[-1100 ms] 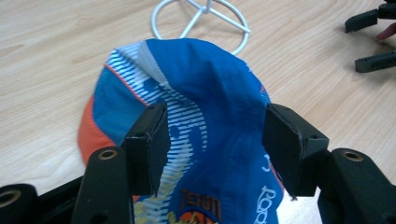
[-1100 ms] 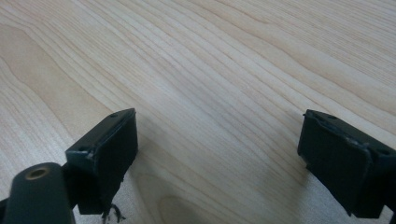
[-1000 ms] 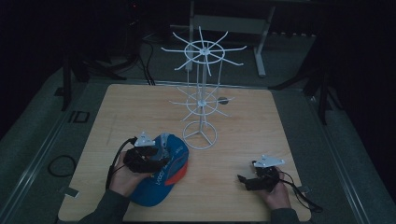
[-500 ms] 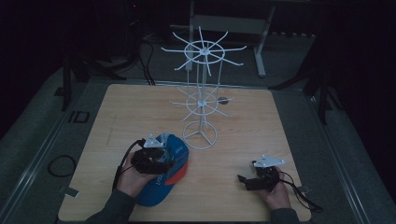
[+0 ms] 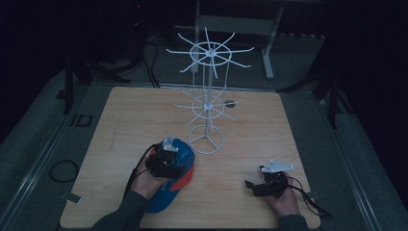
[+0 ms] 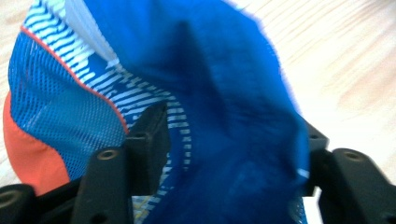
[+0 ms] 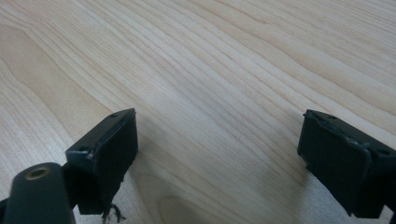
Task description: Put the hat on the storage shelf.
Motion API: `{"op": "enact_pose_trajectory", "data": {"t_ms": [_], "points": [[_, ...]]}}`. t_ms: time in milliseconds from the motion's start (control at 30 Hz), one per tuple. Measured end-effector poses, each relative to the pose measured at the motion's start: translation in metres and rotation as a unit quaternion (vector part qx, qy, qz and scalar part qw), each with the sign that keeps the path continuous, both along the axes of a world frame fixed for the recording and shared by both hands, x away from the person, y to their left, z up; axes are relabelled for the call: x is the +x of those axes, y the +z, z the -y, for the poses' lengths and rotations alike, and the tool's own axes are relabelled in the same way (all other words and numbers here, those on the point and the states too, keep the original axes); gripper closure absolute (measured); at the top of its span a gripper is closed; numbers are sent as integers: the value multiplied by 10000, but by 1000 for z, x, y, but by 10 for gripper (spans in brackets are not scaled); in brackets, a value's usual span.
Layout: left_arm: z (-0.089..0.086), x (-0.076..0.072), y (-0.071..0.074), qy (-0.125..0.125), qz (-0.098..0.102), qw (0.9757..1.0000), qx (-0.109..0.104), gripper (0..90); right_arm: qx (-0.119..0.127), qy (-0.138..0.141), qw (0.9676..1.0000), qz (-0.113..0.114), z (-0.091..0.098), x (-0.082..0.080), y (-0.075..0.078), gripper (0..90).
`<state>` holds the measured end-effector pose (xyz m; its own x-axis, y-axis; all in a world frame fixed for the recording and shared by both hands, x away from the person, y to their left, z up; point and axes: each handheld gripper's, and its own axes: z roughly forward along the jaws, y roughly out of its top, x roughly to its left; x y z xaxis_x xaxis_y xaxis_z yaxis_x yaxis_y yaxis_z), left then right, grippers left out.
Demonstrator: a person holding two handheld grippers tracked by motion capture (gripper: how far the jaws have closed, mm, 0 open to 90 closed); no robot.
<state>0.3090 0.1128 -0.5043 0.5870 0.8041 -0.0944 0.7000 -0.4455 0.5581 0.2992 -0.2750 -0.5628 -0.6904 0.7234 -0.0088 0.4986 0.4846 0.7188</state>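
Note:
A blue mesh cap [image 5: 186, 153] with an orange panel lies on the wooden table [image 5: 288, 125], in front of the stand's base. My left gripper [image 5: 169, 162] sits low over the cap's crown. In the left gripper view the blue fabric [image 6: 233, 93] bulges up between the two black jaws, which have just been closing and still stand wide apart. The far jaw is partly covered by fabric. My right gripper [image 5: 249, 185] rests at the front right of the table, pointing left. Its jaws are open [image 7: 219, 135] over bare wood.
A white wire display stand [image 5: 207, 103] with two tiers of spoke hooks rises from a ring base [image 5: 206, 139] at the table's middle, just behind the cap. Cables trail from both grippers. Dark floor and equipment surround the table.
My left gripper has moved right and down onto the cap's crown. The right gripper has stayed where it was.

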Motion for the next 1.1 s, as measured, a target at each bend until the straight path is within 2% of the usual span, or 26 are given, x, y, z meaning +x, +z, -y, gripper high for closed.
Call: {"op": "enact_pose_trajectory", "data": {"t_ms": [100,133,167,200,267,333,433,667,1100], "points": [[-1,2,-1,66,-65,10000,-22,660,1,0,10000,0,0,0,0,119],[-2,2,-1,77,-79,9999,-19,660,2,0,10000,0,0,0,0,119],[-4,2,2,57,-36,10000,41,729,0,0,10000,-1,0,0,0,119],[-5,2,3,53,-7,10000,49,839,3,4,10000,0,0,0,0,119],[-7,1,8,33,92,9999,43,880,3,5,10000,0,0,0,0,119],[-8,0,10,17,119,9999,58,887,4,4,10000,-1,0,0,0,119],[-15,-2,19,26,281,9996,8,890,0,8,10000,1,0,0,0,119],[-27,-5,34,18,492,9987,-130,893,10,-4,10000,-12,0,0,0,119],[-46,-9,60,67,874,9951,-459,895,4,4,10000,-8,0,0,0,119]]}}
